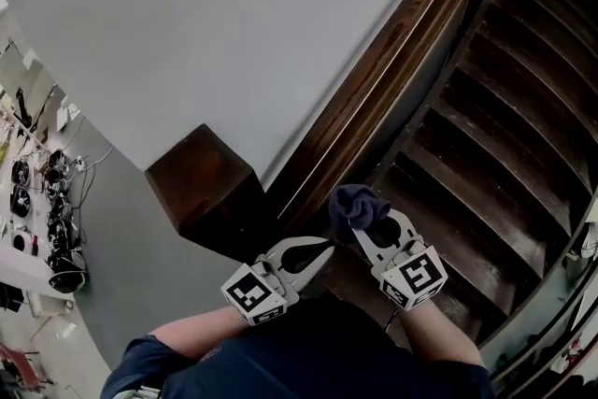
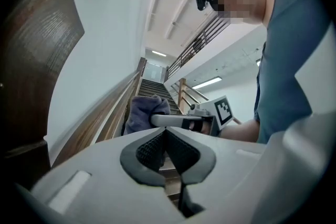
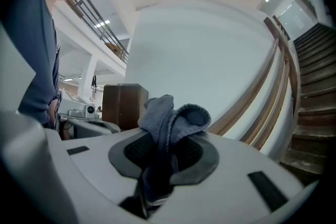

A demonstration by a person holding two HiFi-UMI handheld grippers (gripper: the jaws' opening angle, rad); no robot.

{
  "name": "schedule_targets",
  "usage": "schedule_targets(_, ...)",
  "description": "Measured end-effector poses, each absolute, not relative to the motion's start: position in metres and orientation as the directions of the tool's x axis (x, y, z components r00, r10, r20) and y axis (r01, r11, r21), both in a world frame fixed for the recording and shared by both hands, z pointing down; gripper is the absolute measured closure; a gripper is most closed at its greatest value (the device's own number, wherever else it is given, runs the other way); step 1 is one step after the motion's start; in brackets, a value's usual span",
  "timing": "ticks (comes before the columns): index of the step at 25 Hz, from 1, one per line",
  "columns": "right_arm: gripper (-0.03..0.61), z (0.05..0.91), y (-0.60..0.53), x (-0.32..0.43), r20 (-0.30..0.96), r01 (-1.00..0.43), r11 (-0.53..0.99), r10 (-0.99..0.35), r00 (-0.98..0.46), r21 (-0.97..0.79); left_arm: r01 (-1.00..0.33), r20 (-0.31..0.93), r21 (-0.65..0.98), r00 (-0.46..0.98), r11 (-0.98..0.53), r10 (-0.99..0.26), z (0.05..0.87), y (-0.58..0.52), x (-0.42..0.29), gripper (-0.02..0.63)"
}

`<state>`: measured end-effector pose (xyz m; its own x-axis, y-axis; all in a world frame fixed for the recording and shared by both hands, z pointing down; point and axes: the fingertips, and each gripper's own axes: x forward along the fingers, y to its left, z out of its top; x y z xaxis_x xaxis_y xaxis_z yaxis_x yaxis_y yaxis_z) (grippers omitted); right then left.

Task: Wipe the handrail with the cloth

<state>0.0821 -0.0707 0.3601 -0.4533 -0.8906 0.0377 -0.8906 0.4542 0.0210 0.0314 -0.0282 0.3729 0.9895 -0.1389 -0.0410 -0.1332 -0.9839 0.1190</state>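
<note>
The dark wooden handrail (image 1: 392, 61) climbs along the white wall, ending in a square brown newel post (image 1: 206, 178). My right gripper (image 1: 374, 225) is shut on a dark blue cloth (image 1: 356, 205), which bunches up above its jaws just beside the rail's lower end. In the right gripper view the cloth (image 3: 172, 117) is pinched in the right gripper (image 3: 165, 139), with the handrail (image 3: 257, 94) off to the right. My left gripper (image 1: 320, 250) is shut and holds nothing, close to the left of the right one. In the left gripper view the left gripper (image 2: 167, 135) points at the cloth (image 2: 144, 112).
Dark wooden stairs (image 1: 505, 126) rise on the right, with a metal railing (image 1: 561, 313) at the far right. Far below at the left is a table with cables and gear (image 1: 37, 210). The white wall (image 1: 206, 23) fills the upper left.
</note>
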Motion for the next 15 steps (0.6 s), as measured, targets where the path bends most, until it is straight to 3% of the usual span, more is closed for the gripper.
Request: schedule_targets(15,0.482,0.413,-0.024,0.054,0.062,-0.903,0.422,-0.902,-0.428,-0.084,-0.126,-0.036,0.135,0.991,-0.983,-0.132,0.393,-0.014,0.02,0.611)
